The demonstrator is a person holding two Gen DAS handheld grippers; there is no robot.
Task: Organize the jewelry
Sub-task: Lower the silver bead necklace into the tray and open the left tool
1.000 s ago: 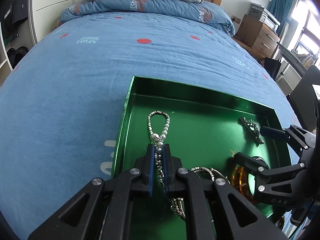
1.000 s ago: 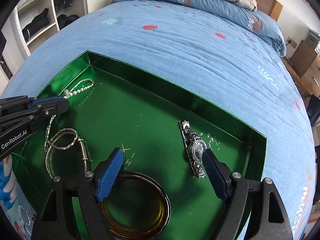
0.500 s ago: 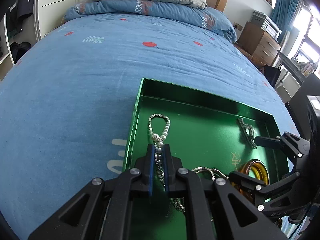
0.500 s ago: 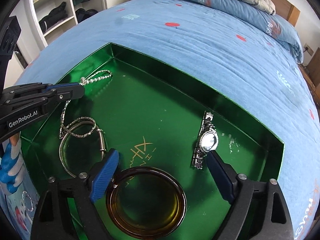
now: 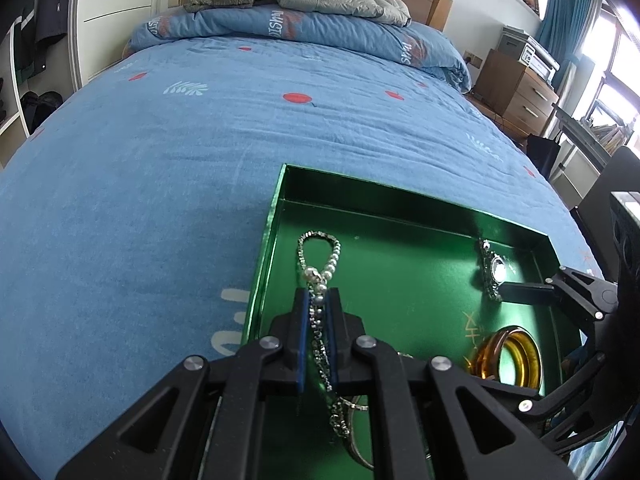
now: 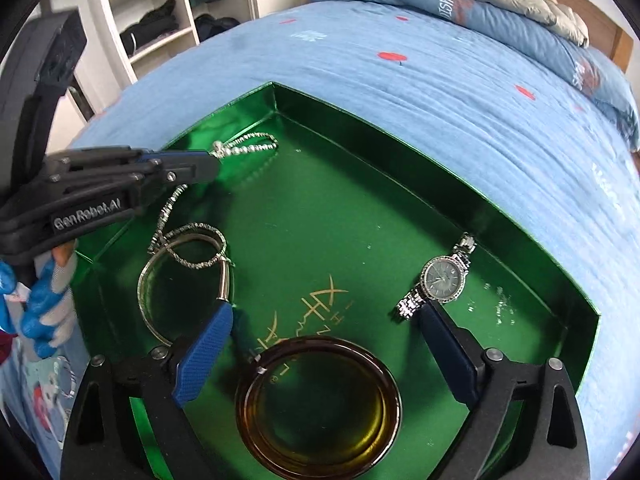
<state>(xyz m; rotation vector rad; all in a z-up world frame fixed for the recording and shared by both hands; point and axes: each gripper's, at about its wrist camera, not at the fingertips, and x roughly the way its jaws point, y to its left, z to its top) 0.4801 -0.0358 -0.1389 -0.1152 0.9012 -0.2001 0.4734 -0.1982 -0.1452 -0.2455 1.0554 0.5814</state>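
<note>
Left claw (image 5: 319, 300) pinching necklace (image 5: 320, 256), green tray (image 5: 264, 248), blue bedspread (image 5: 160, 160).

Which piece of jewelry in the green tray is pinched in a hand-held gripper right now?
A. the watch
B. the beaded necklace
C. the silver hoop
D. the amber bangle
B: the left hand-held gripper is closed on the beaded necklace, while the right hand-held gripper stands open and empty.

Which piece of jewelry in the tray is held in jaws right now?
The beaded necklace, pinched by the left gripper; the watch and bangles lie free.
</note>
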